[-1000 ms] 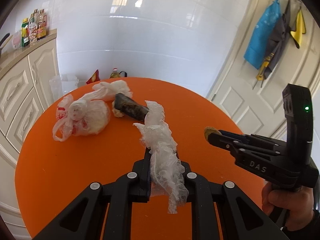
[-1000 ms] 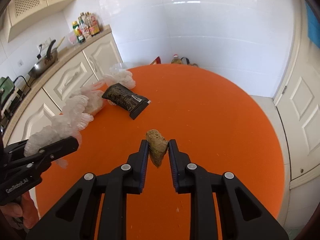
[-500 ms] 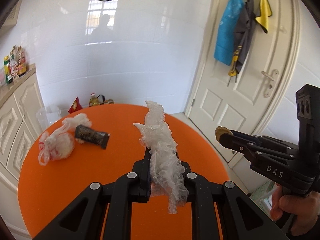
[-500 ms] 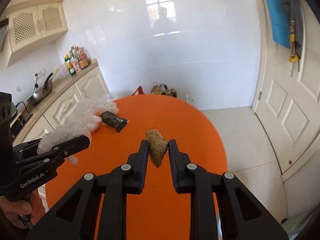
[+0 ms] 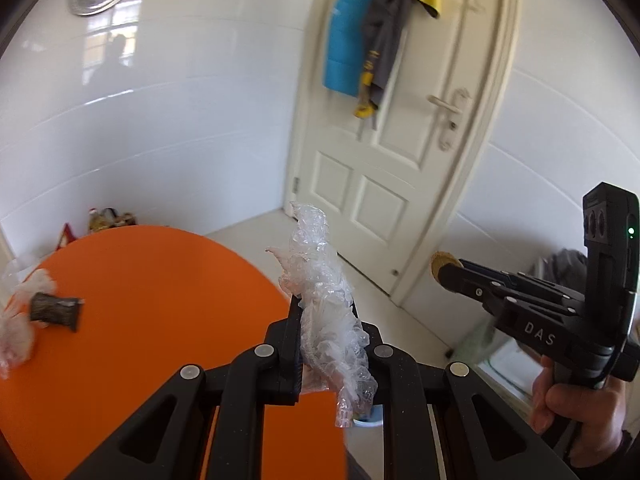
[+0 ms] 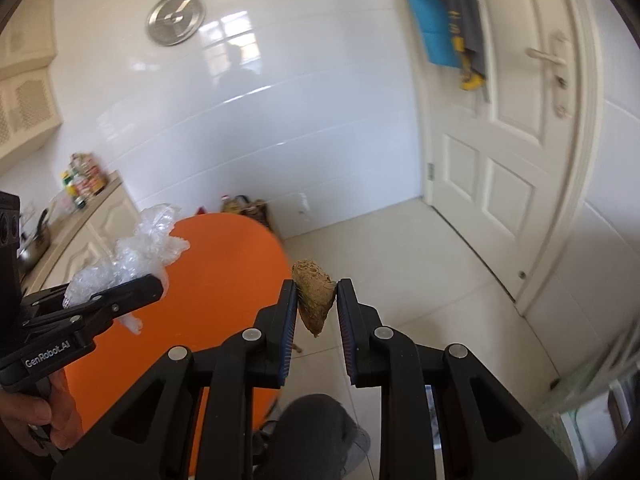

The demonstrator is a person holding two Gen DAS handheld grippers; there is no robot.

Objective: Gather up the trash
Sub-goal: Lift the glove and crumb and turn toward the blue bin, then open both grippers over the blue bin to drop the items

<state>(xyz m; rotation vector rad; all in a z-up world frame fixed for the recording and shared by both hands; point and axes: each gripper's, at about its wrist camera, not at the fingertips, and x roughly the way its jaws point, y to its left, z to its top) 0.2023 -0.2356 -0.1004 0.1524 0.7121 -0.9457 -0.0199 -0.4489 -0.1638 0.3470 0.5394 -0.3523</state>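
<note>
My left gripper (image 5: 326, 312) is shut on a crumpled clear plastic wrap (image 5: 324, 300), held in the air past the right edge of the round orange table (image 5: 152, 320). It also shows in the right wrist view (image 6: 132, 256). My right gripper (image 6: 316, 304) is shut on a brown food scrap (image 6: 314, 294), held above the tiled floor. The scrap also shows in the left wrist view (image 5: 440, 266). A dark snack wrapper (image 5: 54, 310) and a white plastic bag (image 5: 16, 328) lie at the table's far left.
A white door (image 5: 400, 160) with hanging blue and grey clothes (image 5: 360, 40) stands ahead. A green-lined bin (image 6: 592, 392) is at the lower right on the tiled floor (image 6: 420, 280). Cabinets with bottles (image 6: 80, 180) are on the left. The person's leg (image 6: 308, 432) is below.
Both grippers have swung right, away from the table and toward the door, still holding the plastic wrap and the food scrap. The table now lies to the left.
</note>
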